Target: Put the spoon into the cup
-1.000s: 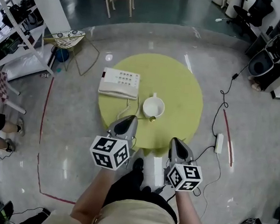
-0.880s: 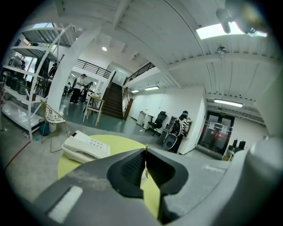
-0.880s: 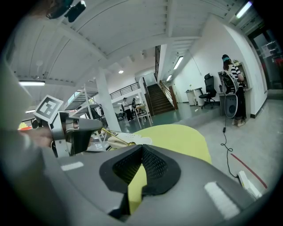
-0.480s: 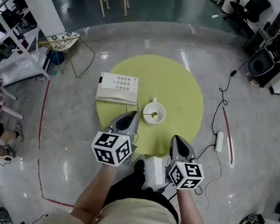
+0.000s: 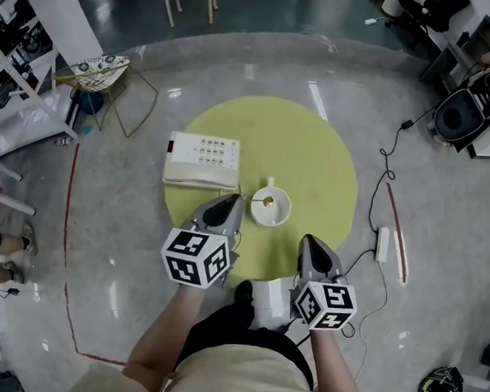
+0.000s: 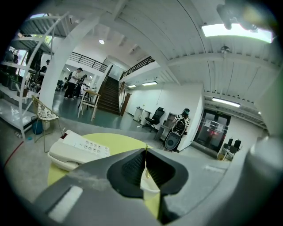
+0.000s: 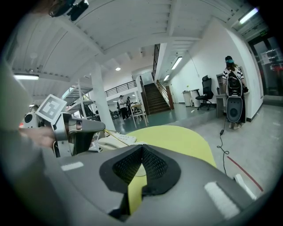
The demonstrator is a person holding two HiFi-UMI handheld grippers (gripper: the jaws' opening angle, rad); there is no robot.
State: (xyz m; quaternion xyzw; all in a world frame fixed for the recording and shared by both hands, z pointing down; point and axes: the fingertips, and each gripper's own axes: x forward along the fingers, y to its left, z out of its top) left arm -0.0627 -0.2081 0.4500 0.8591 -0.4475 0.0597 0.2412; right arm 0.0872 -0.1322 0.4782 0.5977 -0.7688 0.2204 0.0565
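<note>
Spoon (image 5: 265, 202) sits pinched in your left gripper (image 5: 232, 203): the jaws are closed on its thin gold handle, and in the left gripper view the spoon (image 6: 146, 165) shows as a fine upright line right between the jaw tips (image 6: 146, 152). In the head view the spoon's bowl lies inside the outline of the white cup (image 5: 283, 213), while the handle leads out toward 8 o'clock to your left gripper. Whether the bowl touches the inside of the cup, you cannot tell from these views.

The cup stands on the round yellow table (image 5: 318, 155), a little toward 6 o'clock from the table's middle, with its own handle turned to 12 o'clock. A cream telephone (image 5: 203, 159) lies at the cup's 10 o'clock, near it but apart.

Your right gripper (image 5: 308, 240) is at the cup's 5 o'clock, over the table's near edge and clear of the cup. Its jaws (image 7: 142, 148) meet at the tips with nothing between them; only yellow tabletop shows below. From the right gripper view your left gripper (image 7: 99, 128) appears at 9 o'clock.
</note>
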